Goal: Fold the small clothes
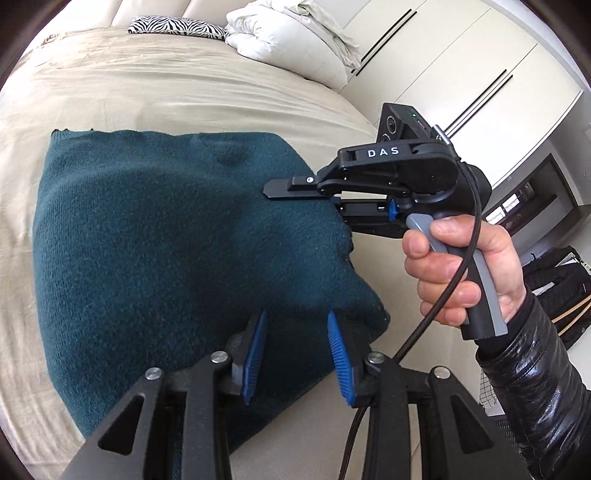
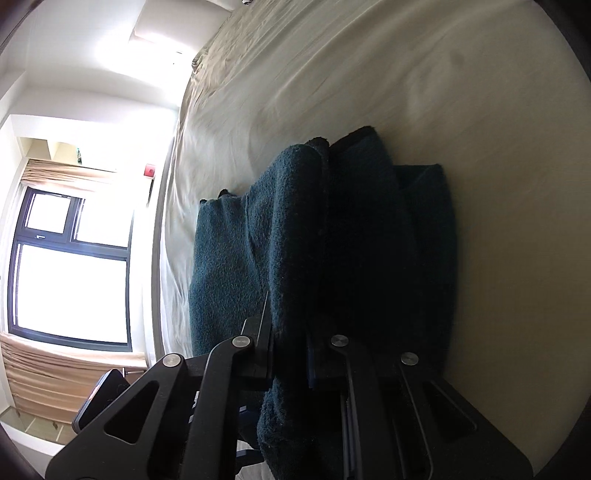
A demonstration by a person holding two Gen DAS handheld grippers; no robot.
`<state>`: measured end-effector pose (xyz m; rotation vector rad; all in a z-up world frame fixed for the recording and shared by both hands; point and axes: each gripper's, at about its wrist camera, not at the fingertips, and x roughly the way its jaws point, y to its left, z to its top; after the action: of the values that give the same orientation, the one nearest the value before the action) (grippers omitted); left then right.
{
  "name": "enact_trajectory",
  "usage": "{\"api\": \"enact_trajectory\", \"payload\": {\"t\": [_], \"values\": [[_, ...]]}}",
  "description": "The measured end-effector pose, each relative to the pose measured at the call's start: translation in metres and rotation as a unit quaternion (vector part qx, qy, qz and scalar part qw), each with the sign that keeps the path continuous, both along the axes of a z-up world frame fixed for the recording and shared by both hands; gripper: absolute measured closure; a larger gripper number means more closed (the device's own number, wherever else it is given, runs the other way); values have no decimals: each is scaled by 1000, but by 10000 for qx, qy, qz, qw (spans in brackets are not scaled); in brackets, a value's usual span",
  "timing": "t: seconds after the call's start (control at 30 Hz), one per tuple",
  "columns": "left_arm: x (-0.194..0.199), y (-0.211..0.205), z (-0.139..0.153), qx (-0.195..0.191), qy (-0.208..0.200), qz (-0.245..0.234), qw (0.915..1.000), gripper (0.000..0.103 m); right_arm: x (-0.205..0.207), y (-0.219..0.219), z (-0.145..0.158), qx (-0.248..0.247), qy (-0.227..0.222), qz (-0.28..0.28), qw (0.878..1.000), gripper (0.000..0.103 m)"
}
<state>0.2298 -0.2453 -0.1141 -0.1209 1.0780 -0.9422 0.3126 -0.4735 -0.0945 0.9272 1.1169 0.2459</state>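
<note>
A dark teal knitted garment (image 1: 177, 236) lies folded on the beige bed sheet (image 1: 147, 92). My left gripper (image 1: 297, 334) is open, its blue pads (image 1: 255, 354) spread just above the garment's near right corner, holding nothing. My right gripper (image 1: 295, 188), held sideways in a hand, is shut on the garment's right edge. In the right wrist view the garment (image 2: 295, 236) runs between the closed jaws of the right gripper (image 2: 290, 332), and its folded layers are stacked toward the right.
A white duvet (image 1: 288, 40) and a zebra-print pillow (image 1: 177, 27) lie at the head of the bed. White wardrobe doors (image 1: 461, 70) stand to the right. A window with curtains (image 2: 70, 266) shows in the right wrist view.
</note>
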Motion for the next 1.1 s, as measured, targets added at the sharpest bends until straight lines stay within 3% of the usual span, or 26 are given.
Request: {"api": "enact_trajectory", "payload": {"t": [0.23,0.33,0.5,0.6,0.63,0.67,0.8,0.93,1.0,1.1], "values": [[-4,-2,3,71,19,67,9999,65,-8,-13,-16,118,98,-143,9998,93],[-2,0,3,104,71,189,9997,65,-16,-14,-20,469,73,-298,9984,92],[4,-8,-6,139,151,218,9996,64,-49,-30,-2,719,-47,-550,9959,86],[3,-13,-8,102,141,220,9996,60,-71,-28,5,909,-134,-565,9942,71],[1,-16,-8,121,124,219,9996,58,-74,-20,0,938,-109,-511,9942,60],[1,-18,-8,139,100,216,9996,57,-78,-14,1,959,-49,-438,9944,58],[5,-25,-8,138,80,203,9997,56,-91,-2,-8,909,75,-149,9957,59],[5,-23,-9,124,89,192,9997,56,-99,9,-17,944,125,-118,9954,68],[5,-22,-11,137,76,190,9997,56,-115,-21,-31,1040,120,-151,9944,69],[2,-19,-11,125,76,205,9997,55,-120,-27,-39,852,222,-122,9960,90]]}}
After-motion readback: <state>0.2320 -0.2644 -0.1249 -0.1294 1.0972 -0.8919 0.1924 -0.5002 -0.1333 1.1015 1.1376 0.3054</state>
